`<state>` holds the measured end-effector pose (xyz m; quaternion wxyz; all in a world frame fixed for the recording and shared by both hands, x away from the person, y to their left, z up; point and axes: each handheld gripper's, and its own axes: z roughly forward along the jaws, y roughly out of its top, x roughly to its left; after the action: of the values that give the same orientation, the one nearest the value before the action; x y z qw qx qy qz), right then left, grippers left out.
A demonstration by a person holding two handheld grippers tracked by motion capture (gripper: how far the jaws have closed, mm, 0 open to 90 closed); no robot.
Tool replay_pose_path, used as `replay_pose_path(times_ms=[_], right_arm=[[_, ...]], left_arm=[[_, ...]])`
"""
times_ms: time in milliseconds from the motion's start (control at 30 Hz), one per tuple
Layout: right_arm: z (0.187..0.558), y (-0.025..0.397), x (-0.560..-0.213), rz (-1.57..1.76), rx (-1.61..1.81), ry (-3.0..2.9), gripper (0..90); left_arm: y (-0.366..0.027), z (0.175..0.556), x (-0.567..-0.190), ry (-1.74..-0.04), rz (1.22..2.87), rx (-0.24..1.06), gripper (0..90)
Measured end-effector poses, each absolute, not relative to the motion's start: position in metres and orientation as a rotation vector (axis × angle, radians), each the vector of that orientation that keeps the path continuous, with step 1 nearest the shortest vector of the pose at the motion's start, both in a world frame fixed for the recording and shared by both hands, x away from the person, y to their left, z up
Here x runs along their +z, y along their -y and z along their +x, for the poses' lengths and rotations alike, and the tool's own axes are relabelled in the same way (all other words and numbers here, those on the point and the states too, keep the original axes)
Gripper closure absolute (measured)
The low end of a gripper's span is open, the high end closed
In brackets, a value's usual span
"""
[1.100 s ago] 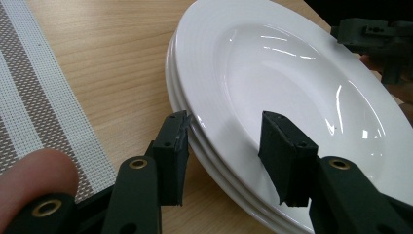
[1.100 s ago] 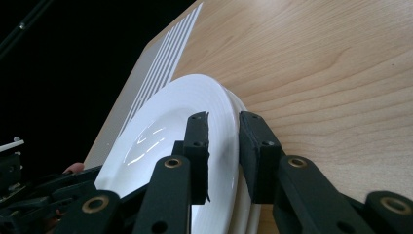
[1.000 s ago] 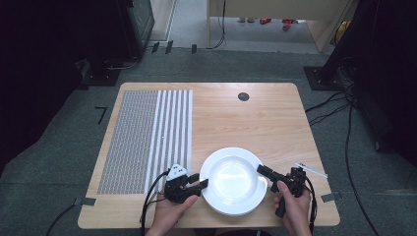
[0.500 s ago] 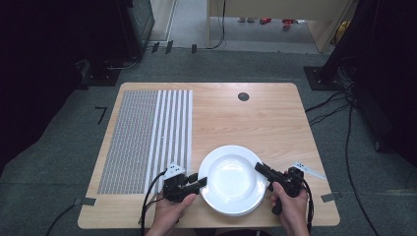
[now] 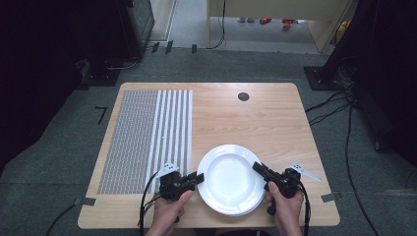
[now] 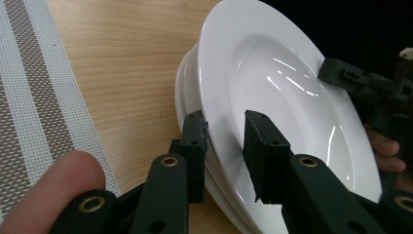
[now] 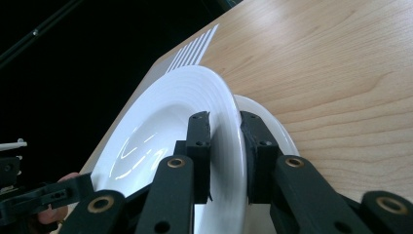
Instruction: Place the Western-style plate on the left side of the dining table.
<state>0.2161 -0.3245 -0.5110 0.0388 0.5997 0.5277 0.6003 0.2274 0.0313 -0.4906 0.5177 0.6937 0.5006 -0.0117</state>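
Observation:
A stack of white plates (image 5: 237,211) sits near the table's front edge. The top plate (image 5: 228,174) is held at both sides. My left gripper (image 5: 199,176) is shut on its left rim, and my right gripper (image 5: 255,166) is shut on its right rim. In the left gripper view my left gripper (image 6: 225,131) straddles the top plate (image 6: 272,83), which stands tilted off the lower plates (image 6: 187,83). The right gripper view has my right gripper (image 7: 225,131) pinching the top plate (image 7: 160,126) above the lower plate (image 7: 265,114).
A grey and white striped placemat (image 5: 142,137) covers the left part of the wooden table (image 5: 255,123). A small black round cap (image 5: 243,96) lies near the far edge. Dark stands and cables ring the table on the floor.
Both grippers and the top plate have shifted very slightly to the left. Nothing else has moved.

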Motion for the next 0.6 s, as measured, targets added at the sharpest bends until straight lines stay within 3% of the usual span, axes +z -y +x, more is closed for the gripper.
replay_pose_path(times_ms=[600], right_arm=[[0.2138,0.3202,-0.5058,1.863,1.861,-1.573,77.8]], left_arm=[[-0.0339,0.2277,-0.4886,-1.188,1.670,-0.028,71.2]])
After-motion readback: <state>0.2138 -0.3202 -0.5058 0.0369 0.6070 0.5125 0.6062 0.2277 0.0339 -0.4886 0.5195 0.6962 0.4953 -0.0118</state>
